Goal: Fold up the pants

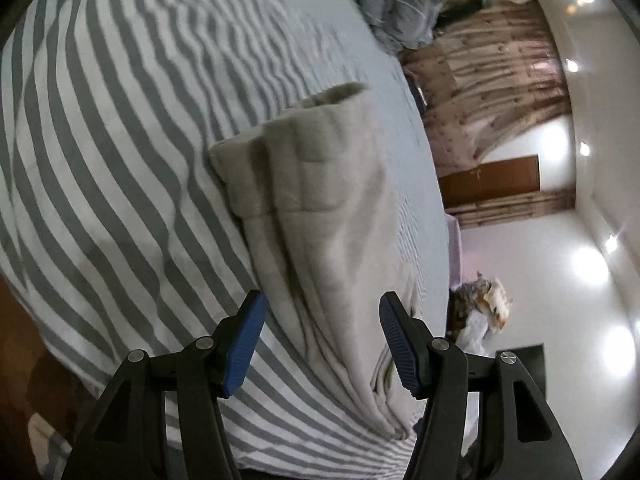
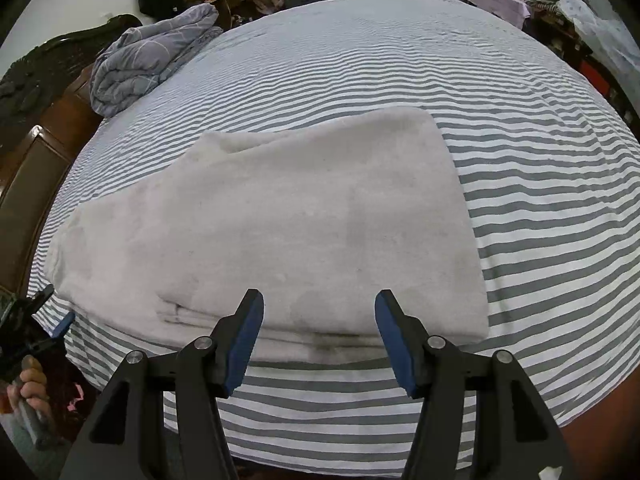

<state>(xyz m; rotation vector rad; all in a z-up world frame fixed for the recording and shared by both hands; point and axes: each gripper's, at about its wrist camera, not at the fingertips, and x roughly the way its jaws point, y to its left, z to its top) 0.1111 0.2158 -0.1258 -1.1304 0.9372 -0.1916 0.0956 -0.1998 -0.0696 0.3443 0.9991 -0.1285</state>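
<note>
Folded pale fleece pants [image 2: 280, 216] are laid on grey-white striped bed sheet [image 2: 540, 200], nr front edge; bunched grey quilt [image 2: 148, 60] is seen behind, far left.

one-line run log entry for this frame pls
task: fold pants | pants: folded, flat on striped bed | left gripper: open, empty | right gripper: open, empty, above pants' near edge

Off-white pants [image 2: 280, 216] on grey-and-white striped bedsheet [image 2: 540, 200]; rumpled quilt [image 2: 148, 56] looks greyish-lilac.
</note>
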